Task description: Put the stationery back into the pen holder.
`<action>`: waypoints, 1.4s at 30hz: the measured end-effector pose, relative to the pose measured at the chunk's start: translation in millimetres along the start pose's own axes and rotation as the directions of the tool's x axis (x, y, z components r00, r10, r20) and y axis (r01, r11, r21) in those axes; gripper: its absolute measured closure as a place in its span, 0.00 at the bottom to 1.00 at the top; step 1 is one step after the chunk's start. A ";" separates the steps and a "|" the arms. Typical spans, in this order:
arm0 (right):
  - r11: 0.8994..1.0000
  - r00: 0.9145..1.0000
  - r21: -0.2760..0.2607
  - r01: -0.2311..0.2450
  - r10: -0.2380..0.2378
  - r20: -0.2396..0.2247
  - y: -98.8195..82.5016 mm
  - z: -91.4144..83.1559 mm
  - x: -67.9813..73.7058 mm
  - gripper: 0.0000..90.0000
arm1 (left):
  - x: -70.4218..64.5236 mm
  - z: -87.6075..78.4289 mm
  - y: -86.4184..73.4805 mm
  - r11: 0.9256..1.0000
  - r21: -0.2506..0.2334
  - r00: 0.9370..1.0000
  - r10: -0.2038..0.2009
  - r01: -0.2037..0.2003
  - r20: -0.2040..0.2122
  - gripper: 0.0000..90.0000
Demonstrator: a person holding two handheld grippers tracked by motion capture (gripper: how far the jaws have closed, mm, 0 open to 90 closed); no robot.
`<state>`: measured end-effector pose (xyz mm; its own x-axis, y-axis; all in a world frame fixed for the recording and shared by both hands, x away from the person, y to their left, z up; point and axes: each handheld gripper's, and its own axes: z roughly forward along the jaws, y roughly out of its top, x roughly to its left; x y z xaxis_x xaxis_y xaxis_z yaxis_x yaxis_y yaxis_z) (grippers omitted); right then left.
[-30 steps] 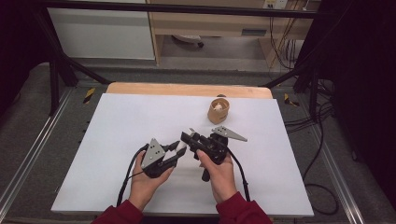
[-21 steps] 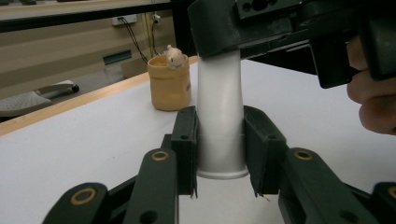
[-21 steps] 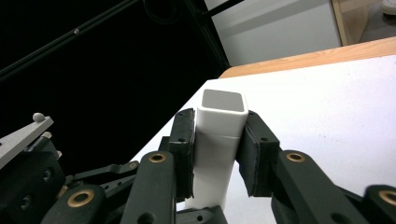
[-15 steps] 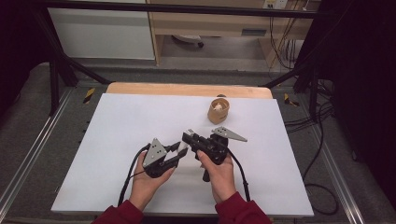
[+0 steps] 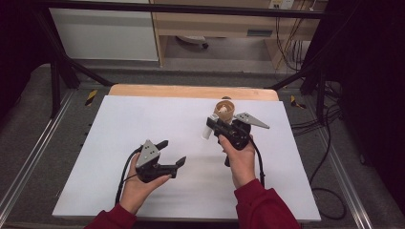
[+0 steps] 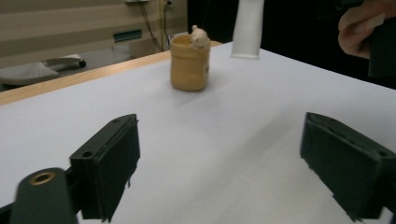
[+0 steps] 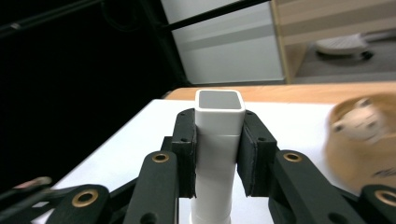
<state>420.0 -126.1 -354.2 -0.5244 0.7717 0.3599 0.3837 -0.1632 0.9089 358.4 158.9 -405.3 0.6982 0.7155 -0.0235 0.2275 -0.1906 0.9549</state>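
Right tool (image 5: 213, 125): jaws closed on a white square tube (image 7: 218, 140), clamped on two opposite sides below its open top end; tube upright, its lower end on the table (image 5: 143, 119) in the left gripper view; held in the person's right hand (image 5: 240, 157). Left tool (image 5: 173, 153): jaws spread wide, nothing between them, low over the white sheet; held in the left hand (image 5: 138, 188), well apart from the right. Tan cup (image 6: 188, 64): upright just beside the tube, toward the table's far edge, a small pale rounded object (image 6: 200, 36) at its rim. Red sleeves at both wrists.
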 end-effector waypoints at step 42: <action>0.956 0.934 -0.086 0.281 -0.252 0.255 61.6 47.1 -70.4 0.79 | 52.2 -64.3 -22.9 0.992 -0.010 0.979 -0.124 0.124 -0.163 0.07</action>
<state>516.4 -161.6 -333.5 -0.3927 0.9181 0.0536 0.1539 0.0082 0.9881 346.0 243.8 -409.4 0.5443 0.8336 -0.0937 0.3056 -0.0931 0.9476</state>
